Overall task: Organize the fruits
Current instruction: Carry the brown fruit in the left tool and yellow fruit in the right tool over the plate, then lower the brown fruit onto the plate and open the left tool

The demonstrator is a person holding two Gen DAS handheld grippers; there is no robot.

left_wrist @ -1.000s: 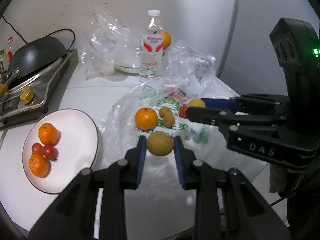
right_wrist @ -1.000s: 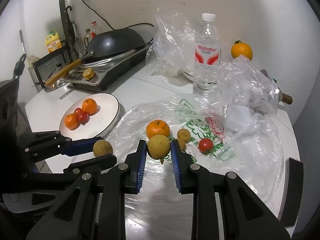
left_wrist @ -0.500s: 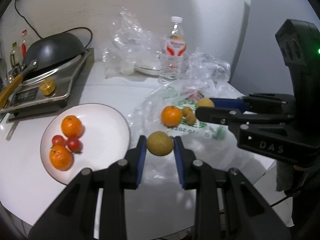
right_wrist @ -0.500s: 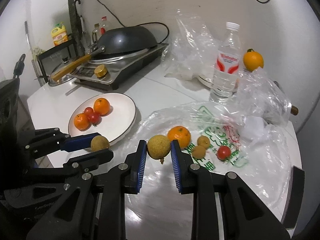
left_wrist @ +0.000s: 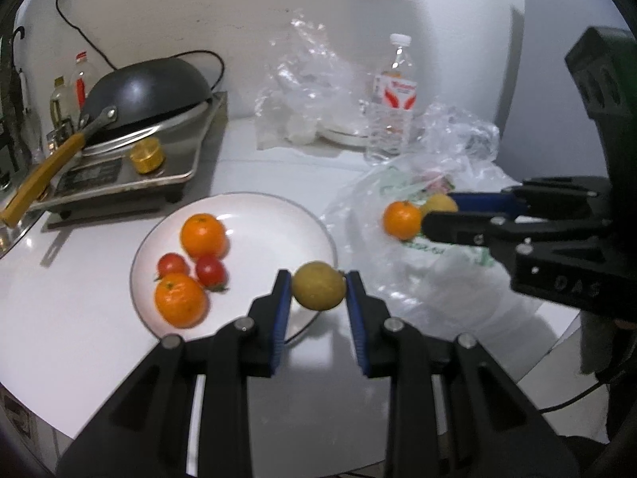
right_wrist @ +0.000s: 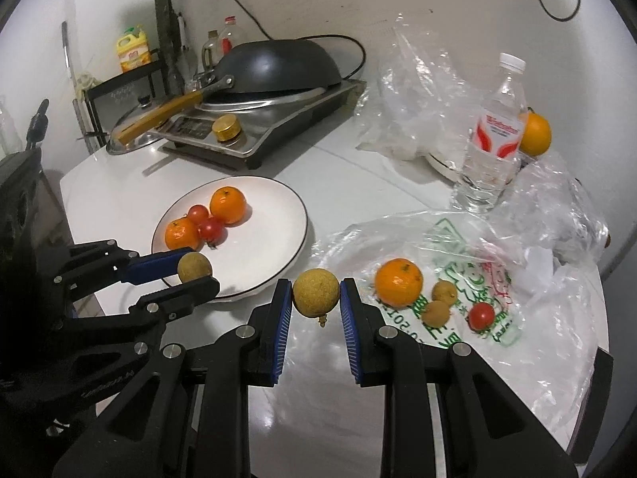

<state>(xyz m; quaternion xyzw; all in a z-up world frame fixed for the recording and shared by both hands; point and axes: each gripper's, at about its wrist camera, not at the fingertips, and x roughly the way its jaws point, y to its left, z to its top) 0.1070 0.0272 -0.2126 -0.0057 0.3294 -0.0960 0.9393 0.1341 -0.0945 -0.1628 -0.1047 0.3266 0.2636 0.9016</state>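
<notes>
Where tongs (left_wrist: 318, 298) pinch, a longan (left_wrist: 318, 290)

Left wrist: we look forward and down, close over the plate (left_wrist: 318, 231).
Right wrist: same downward angle, from further right.
Shared: plate, wok (right_wrist: 278, 65), bottle (right_wrist: 493, 139).

A plate (right_wrist: 278, 199) with fruit sat on the table (right_wrist: 350, 183) left of a plastic bag (right_wrist: 557, 318) holding more fruit, with a stove (right_wrist: 278, 127) and bottle (right_wrist: 493, 135) behind.
</notes>
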